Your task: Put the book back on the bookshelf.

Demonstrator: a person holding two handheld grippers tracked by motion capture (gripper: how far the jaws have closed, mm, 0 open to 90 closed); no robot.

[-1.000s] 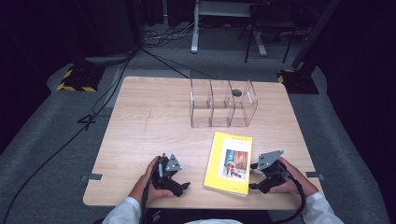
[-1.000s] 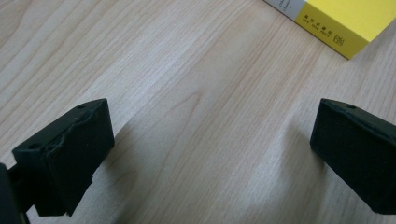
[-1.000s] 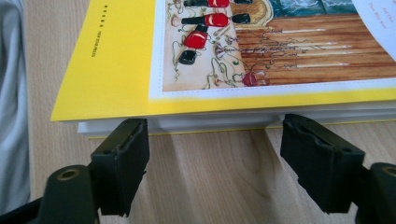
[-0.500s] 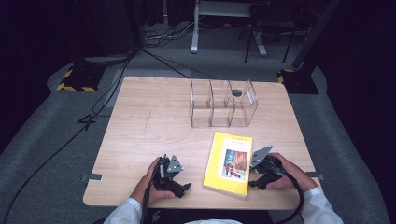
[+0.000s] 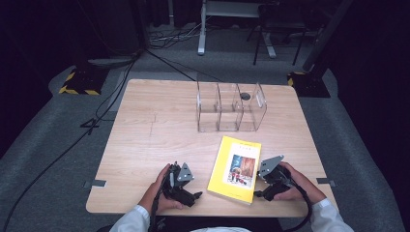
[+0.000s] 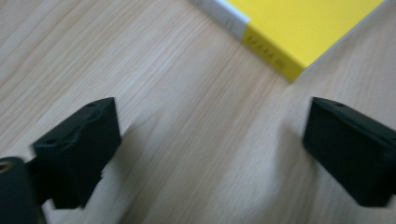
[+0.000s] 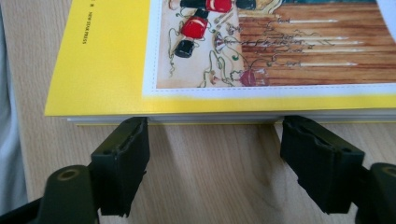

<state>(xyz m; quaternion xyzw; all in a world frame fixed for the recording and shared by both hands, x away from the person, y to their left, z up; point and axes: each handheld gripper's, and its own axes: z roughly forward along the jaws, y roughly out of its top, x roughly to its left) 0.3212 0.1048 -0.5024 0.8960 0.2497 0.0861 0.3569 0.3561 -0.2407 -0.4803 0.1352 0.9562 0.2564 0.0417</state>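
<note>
Yellow book (image 5: 235,169) lies flat near the table's (image 5: 145,140) front edge, nothing lifted yet. Right gripper (image 7: 210,140) noses up to its page edge, jaws spread wide; left gripper (image 6: 205,140) waits beside it, jaws apart and empty. Clear organizer (image 5: 231,107) stands unfilled.

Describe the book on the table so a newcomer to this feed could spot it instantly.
Start at the wooden table and find the clear three-compartment organizer near its far edge. Come toward the person's side from there: the book lies flat between the left gripper and the right gripper. It is the only brightly colored thing there, with a yellow cover framing an illustration.
</note>
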